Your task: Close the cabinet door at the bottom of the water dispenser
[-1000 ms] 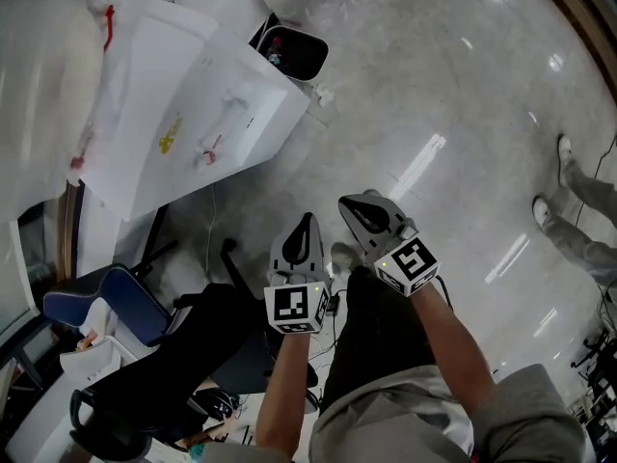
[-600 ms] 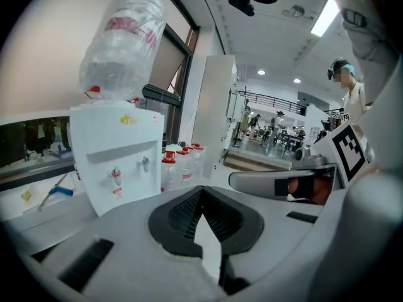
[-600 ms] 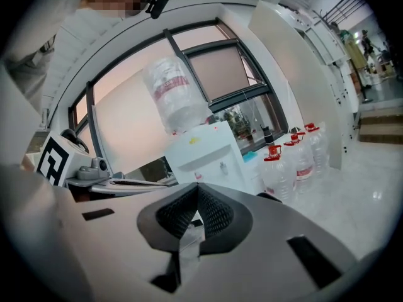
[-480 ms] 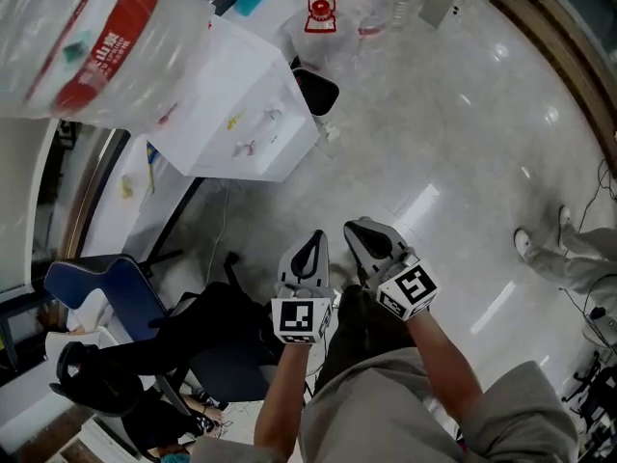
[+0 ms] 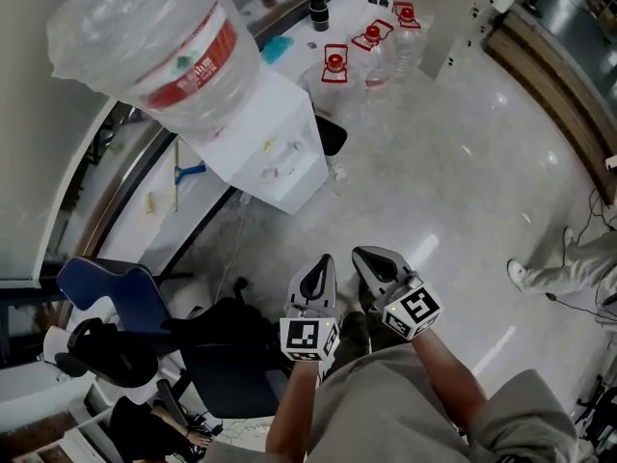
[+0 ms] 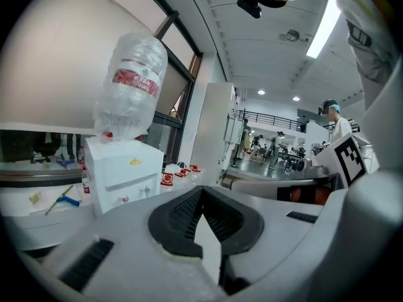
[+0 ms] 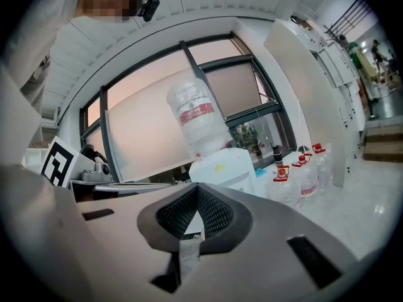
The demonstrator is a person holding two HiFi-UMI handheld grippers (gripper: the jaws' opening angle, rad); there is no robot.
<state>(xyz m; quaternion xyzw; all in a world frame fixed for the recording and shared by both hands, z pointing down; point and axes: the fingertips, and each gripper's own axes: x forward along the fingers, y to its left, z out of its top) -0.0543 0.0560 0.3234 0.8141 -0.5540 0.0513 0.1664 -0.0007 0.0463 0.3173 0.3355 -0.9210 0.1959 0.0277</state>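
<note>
The white water dispenser (image 5: 275,152) stands at the upper left of the head view with a large clear bottle (image 5: 159,46) upside down on top. Its lower cabinet door is hidden from this high angle. My left gripper (image 5: 318,276) and right gripper (image 5: 371,258) are side by side, well short of the dispenser, both shut and holding nothing. The left gripper view shows the dispenser (image 6: 123,172) and bottle (image 6: 132,83) beyond the shut left gripper (image 6: 203,197). In the right gripper view the dispenser (image 7: 223,168) sits behind the shut right gripper (image 7: 197,200).
Several spare water bottles with red caps (image 5: 371,51) stand behind the dispenser, beside a dark bin (image 5: 331,135). A blue chair (image 5: 106,283) and a black office chair (image 5: 227,345) crowd the lower left. Another person's legs (image 5: 569,258) are at the right on the glossy floor.
Both grippers have risen together. The view has lifted, so the whole dispenser and its bottle now show, smaller and farther off. The jaws stayed shut.
</note>
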